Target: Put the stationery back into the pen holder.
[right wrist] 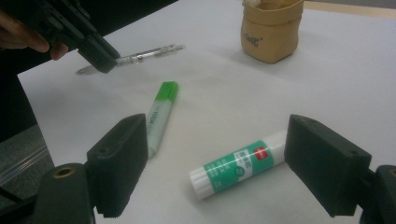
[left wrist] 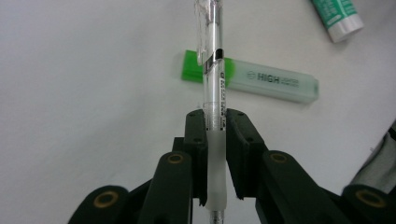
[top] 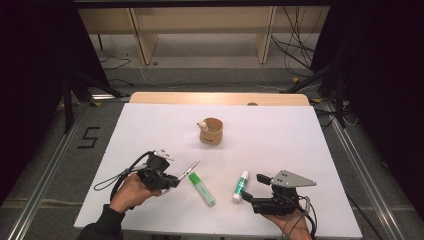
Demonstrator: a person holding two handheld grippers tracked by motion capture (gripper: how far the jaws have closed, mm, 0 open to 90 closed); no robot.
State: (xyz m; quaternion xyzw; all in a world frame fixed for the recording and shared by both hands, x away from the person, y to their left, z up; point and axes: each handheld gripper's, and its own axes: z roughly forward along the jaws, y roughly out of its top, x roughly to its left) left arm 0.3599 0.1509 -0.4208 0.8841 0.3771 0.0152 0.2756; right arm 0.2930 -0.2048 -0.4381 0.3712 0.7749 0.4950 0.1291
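High view: left gripper (top: 172, 181) pinches the pen (top: 189, 170) near the desk's front edge; the pen's long axis points toward the pouch (top: 211, 131); right gripper (top: 252, 189) gapes

The pen (left wrist: 213, 70) is clear glossy plastic with a frosted rubbery grip; the highlighter (left wrist: 261, 81) translucent matt plastic; the tongs (left wrist: 215, 140) matt black plastic; the counter (top: 280, 135) smooth matt white.

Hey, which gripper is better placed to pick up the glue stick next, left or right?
Right. The right gripper is open with the glue stick lying between its jaws, just ahead. The left gripper is already shut on the clear pen.
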